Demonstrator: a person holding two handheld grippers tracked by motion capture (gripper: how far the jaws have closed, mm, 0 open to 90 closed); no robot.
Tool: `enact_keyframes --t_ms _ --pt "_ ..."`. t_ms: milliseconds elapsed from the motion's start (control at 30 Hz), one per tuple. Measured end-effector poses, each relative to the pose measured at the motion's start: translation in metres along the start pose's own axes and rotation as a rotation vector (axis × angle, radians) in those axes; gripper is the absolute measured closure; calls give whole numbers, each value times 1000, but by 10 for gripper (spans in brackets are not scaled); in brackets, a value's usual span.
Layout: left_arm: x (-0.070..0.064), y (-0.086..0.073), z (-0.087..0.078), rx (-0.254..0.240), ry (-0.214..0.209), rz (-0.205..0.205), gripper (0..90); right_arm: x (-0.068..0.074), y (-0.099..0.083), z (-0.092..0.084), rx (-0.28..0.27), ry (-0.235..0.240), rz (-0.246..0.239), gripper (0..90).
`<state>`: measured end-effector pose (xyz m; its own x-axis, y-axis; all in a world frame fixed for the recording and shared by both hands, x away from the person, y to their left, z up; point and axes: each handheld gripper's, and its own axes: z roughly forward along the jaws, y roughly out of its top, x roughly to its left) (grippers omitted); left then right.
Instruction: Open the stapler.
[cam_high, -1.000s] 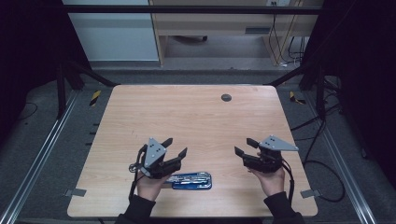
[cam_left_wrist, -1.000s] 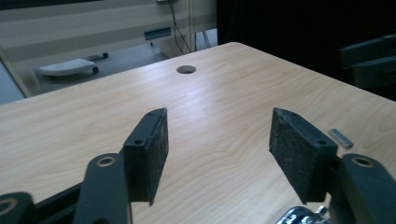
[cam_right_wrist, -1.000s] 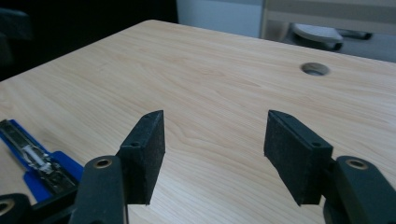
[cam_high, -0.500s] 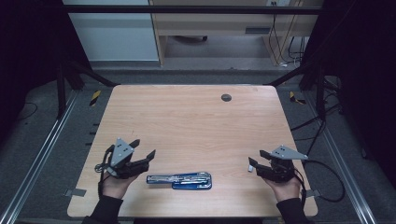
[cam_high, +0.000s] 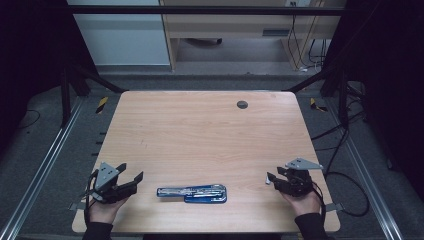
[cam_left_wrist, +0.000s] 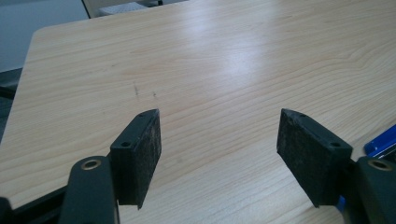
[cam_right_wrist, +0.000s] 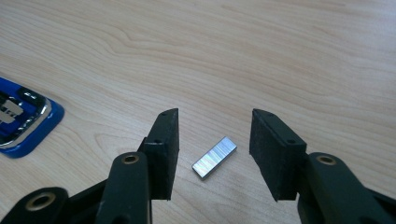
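A small flat rectangular block of shiny silver staples (cam_right_wrist: 214, 157) lies on the table between the two black jaws of the right gripper (cam_right_wrist: 214, 156), touching neither pad; in the right gripper view its long axis runs on a slant, from the near left up to the far right, so it sits skewed across the gap rather than square to it. The jaws of this gripper stand apart on either side of the block with bare wood showing on both sides, and they have just been closing in on it without yet pressing. In the high view the right gripper (cam_high: 271, 179) sits low at the near right part of the pale wooden table (cam_high: 210, 130), held by a hand coming in from the near edge. To its left, near the middle of the near edge, lies a long stapler with a blue base and a chrome metal top (cam_high: 192, 192), opened out flat with its long axis running left to right along the table's near edge (its rounded blue end shows at the left margin of the right gripper view). Farther left again, at the near left corner, the left gripper (cam_high: 131, 174) is held with its jaws wide apart and nothing between them, well clear of the stapler. A small dark round grommet (cam_high: 242, 104) sits in the far part of the tabletop.
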<state>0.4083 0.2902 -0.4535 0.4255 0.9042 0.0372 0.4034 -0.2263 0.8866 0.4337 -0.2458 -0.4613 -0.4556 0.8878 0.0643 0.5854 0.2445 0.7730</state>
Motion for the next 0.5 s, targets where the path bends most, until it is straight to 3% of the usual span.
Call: enact_keyframes --t_ms 267,500 --pt "3 -11 -4 13 21 -6 315 3 4 9 20 -22 39 570" --pt "4 -14 1 39 23 -9 315 1 2 26 89 -44 70 597"
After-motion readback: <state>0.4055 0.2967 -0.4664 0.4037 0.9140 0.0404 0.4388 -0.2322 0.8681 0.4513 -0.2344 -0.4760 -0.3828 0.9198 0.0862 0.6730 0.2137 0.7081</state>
